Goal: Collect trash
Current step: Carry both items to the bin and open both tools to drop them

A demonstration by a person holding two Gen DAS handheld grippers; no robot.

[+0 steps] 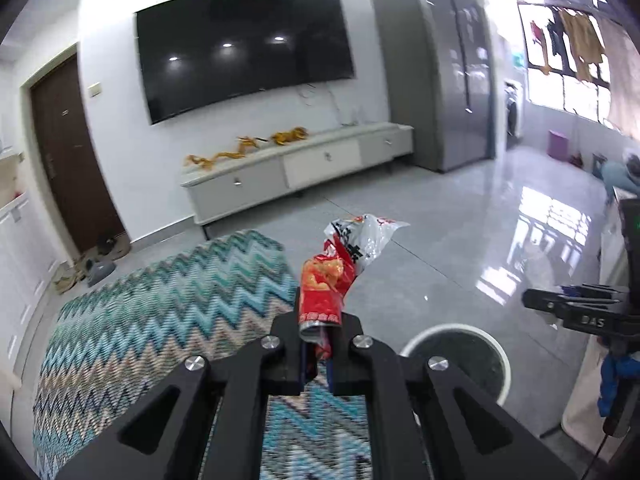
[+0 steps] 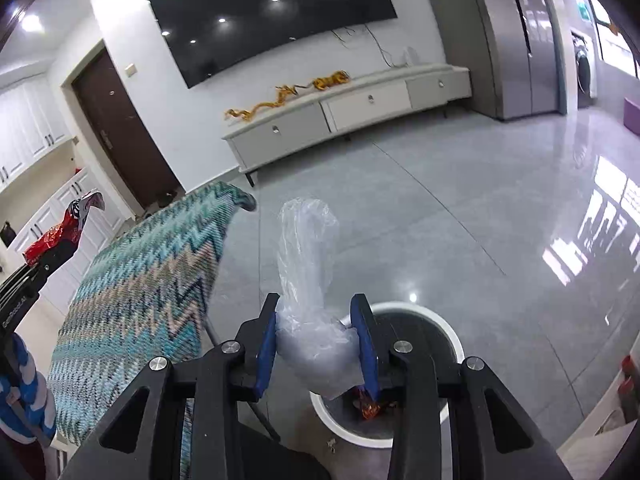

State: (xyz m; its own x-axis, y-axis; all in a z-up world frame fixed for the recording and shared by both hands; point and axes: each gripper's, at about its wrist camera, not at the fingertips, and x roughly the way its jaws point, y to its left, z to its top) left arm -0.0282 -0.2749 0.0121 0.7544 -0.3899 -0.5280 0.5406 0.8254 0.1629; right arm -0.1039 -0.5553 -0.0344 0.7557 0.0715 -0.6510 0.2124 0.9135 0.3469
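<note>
Left claw clamped tight on a red snack wrapper; right claw pinching a clear plastic bag, poised over the white-rimmed bin on the floor beside the zigzag-covered tabletop. Best centred above the opening before letting go, one after the other. Counted: two claws, two pieces of trash held, one bin, with at least one scrap inside.

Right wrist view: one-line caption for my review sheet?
Right gripper clamps a crumpled clear plastic bag above the white-rimmed trash bin, beside a zigzag-patterned cloth.
</note>
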